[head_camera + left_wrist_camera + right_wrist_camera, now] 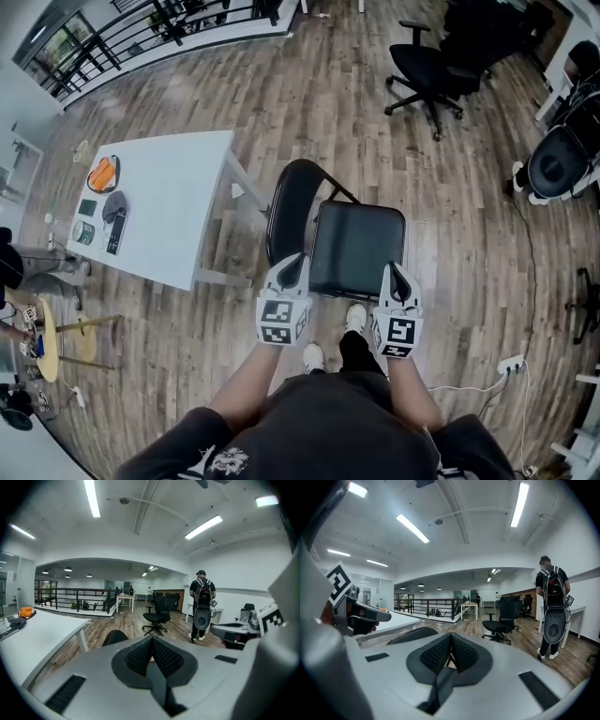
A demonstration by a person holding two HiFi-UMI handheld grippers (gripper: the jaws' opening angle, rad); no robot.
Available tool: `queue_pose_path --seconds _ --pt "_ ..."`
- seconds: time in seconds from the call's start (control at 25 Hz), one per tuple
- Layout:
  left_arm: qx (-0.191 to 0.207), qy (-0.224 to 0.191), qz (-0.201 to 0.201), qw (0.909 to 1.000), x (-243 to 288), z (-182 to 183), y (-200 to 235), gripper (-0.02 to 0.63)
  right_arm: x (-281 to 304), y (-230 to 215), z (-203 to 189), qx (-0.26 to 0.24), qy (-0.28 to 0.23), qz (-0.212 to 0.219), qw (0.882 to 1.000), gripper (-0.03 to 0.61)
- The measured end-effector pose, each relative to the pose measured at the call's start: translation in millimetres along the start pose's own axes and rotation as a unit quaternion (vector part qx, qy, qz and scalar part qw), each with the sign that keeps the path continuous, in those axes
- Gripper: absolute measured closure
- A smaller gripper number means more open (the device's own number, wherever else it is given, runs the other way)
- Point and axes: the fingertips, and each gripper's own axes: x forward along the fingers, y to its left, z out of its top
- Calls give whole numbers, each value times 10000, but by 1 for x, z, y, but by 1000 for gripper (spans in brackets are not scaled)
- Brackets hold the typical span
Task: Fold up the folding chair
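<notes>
The folding chair (pixel 356 246) stands unfolded on the wooden floor (pixel 281 94) just in front of the person, its black seat flat and its curved back on the side toward the white desk (pixel 178 211). The left gripper (pixel 297 262) is at the seat's near left corner and the right gripper (pixel 395 273) at its near right corner, though I cannot tell whether they touch it. Each has its jaws pressed fully together with nothing between them. Farther off are a black office chair (pixel 427 66) and a person wearing a backpack (pixel 202 603).
</notes>
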Motion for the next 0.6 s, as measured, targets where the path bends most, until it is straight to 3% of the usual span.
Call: queue_pose_path --seconds 0.28,0.52,0.6 --pt "-49 414 301 9987 60 -18 19 609 55 -29 -48 102 508 234 9984 565" --pt "-45 928 914 9915 96 -39 56 607 95 -47 -91 75 856 384 9956 565" --pt "72 1061 1059 9887 104 -40 66 543 105 -52 -103 50 955 460 9944 565"
